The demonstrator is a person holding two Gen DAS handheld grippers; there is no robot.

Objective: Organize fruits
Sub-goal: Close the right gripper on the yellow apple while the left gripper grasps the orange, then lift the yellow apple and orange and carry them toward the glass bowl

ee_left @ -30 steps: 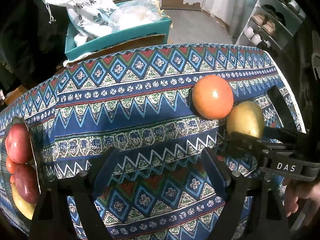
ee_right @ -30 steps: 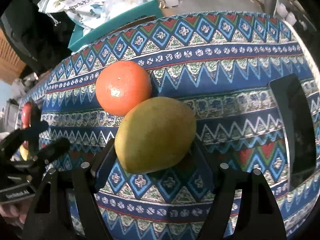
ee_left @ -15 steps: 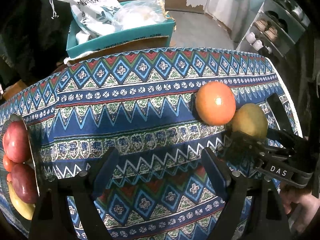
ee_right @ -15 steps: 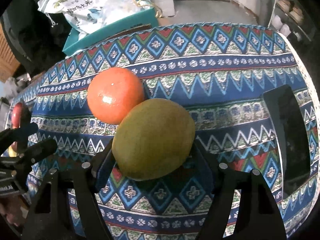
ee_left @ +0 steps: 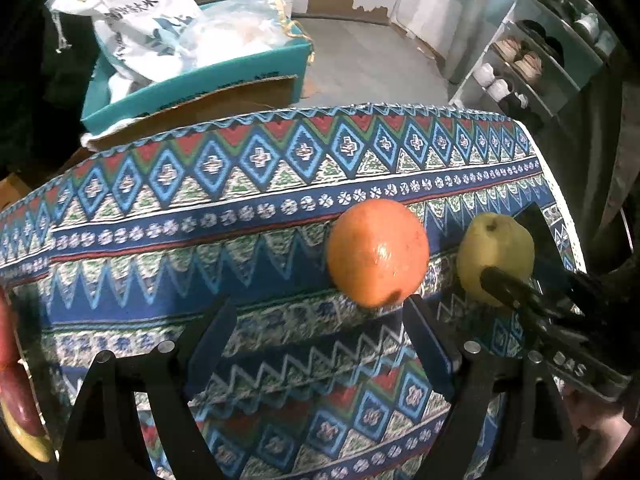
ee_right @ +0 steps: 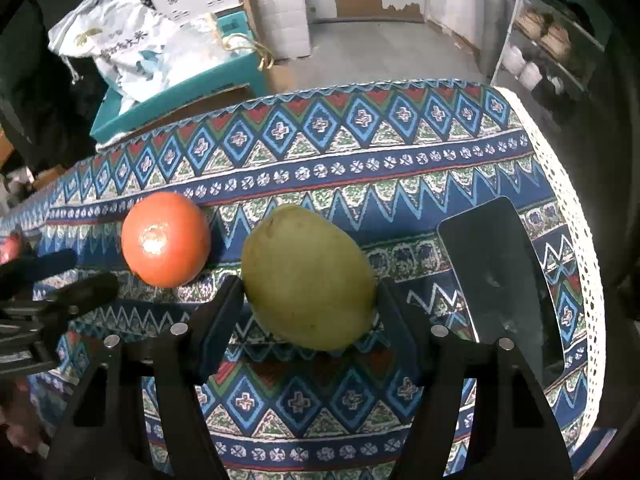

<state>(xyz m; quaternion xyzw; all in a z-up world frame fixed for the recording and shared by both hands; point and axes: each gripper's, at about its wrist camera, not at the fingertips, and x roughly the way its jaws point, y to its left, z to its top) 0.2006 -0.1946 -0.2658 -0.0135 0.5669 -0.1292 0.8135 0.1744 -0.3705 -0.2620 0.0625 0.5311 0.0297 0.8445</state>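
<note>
Yellow-green pear (ee_right: 308, 278): pinched between the right gripper (ee_right: 310, 312) jaws, above the patterned tabletop (ee_right: 400, 168). Orange (ee_left: 378, 252): resting on the cloth just left of the pear (apart from it), beyond the left gripper (ee_left: 316, 336), whose jaws stand spread and hold nothing. Dark phone (ee_right: 496, 276): flat, right of the pear.

Red fruits (ee_left: 12, 380) cut off at the left wrist view's edge

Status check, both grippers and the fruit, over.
Right gripper shut on the yellow-green pear. Left gripper open, empty, near the orange. Orange sits apart from the pear; black phone lies to its right.
</note>
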